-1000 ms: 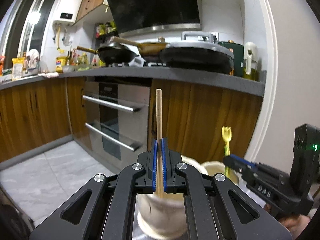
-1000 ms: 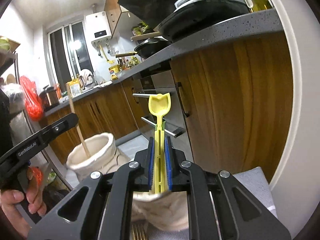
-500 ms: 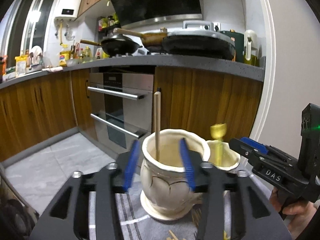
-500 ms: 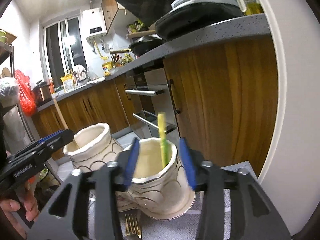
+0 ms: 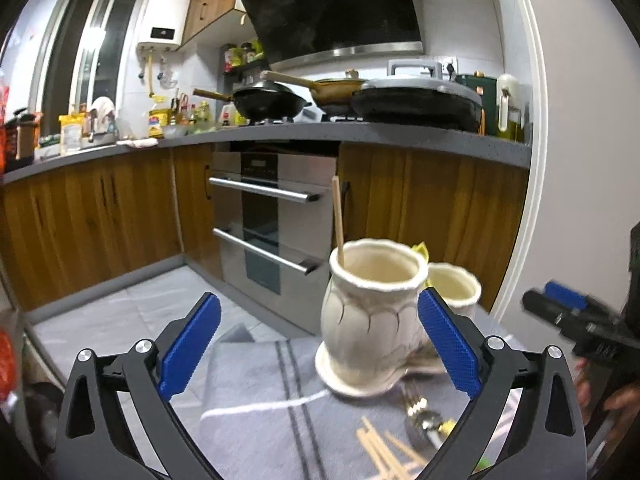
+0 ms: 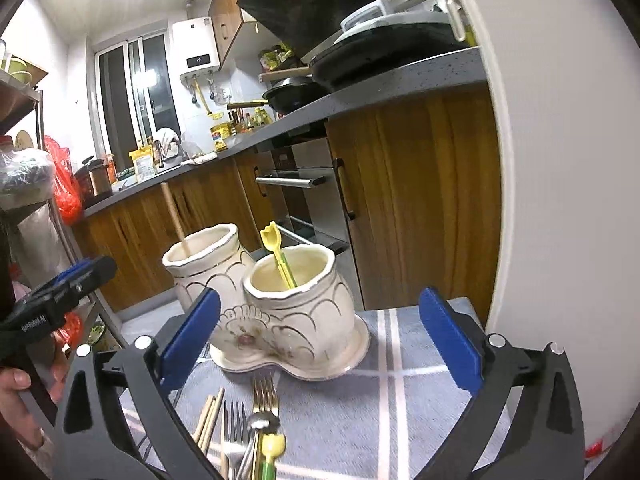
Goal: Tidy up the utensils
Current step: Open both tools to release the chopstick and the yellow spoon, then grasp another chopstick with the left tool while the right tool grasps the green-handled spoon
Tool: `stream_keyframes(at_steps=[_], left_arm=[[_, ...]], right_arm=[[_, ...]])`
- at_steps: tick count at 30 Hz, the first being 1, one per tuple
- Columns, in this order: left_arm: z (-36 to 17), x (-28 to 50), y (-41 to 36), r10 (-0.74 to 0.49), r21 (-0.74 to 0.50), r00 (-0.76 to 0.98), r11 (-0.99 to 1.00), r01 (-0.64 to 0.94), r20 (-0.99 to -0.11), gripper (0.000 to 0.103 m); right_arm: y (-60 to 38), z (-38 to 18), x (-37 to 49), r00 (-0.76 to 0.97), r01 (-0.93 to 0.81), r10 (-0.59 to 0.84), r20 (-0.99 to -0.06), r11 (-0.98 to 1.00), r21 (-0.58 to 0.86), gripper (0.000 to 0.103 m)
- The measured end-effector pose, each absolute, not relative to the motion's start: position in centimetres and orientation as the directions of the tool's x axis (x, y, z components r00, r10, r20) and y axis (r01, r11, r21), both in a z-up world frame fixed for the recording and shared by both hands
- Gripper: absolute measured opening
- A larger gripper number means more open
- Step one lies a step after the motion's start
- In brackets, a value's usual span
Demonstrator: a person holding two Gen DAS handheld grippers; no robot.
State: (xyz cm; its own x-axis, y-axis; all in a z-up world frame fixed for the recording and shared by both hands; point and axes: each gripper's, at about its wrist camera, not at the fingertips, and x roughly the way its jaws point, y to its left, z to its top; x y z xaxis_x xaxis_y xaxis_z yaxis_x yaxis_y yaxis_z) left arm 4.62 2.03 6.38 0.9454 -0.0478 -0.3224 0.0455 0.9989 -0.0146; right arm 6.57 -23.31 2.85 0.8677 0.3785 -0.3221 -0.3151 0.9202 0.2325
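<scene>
A cream ceramic double-pot holder [image 6: 296,312] stands on a grey checked cloth [image 6: 400,400]. A wooden chopstick [image 5: 338,220] leans in its left pot [image 5: 372,320]; it also shows in the right wrist view [image 6: 173,210]. A yellow-handled utensil [image 6: 278,256] stands in the right pot [image 6: 304,304]. My left gripper [image 5: 318,344] is open and empty, its jaws wide either side of the left pot. My right gripper [image 6: 320,340] is open and empty before the right pot. Forks [image 6: 262,396], chopsticks [image 6: 208,416] and a yellow-handled utensil [image 6: 272,448] lie on the cloth.
Wooden kitchen cabinets and an oven [image 5: 276,216] stand beyond the table. A white wall [image 6: 560,160] is close on the right. The right gripper appears at the right of the left wrist view [image 5: 580,324]. A red bag [image 6: 64,188] hangs at left.
Both grippers opened and let go: the chopstick dropped into the left pot, the yellow-handled utensil into the right pot. Both grippers then drew back and down from the pots.
</scene>
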Motion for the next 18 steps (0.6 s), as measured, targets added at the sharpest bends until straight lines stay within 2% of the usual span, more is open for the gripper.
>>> stream_keyframes(at_steps=[5, 10, 18], left_arm=[[5.2, 3.4, 1.8, -0.015, 0.03, 0.926, 0.999, 0.028, -0.377, 0.098], [3.3, 2.5, 1.4, -0.062, 0.014, 0.888, 0.997, 0.077, -0.456, 0.098], [0.0, 1.7, 0.5, -0.095, 0.003, 0.808, 0.993, 0.118, -0.581, 0.098]], right_arm=[[-23.4, 3.0, 5.0, 0.876, -0.287, 0.334, -0.349, 0.941, 0.18, 0.098], [-23.2, 2.5, 3.6, 0.86, -0.301, 0.323, -0.396, 0.946, 0.119, 0.098], [-22.7, 0.0, 2.9, 0.781, -0.341, 0.341, -0.524, 0.935, 0.1, 0.098]])
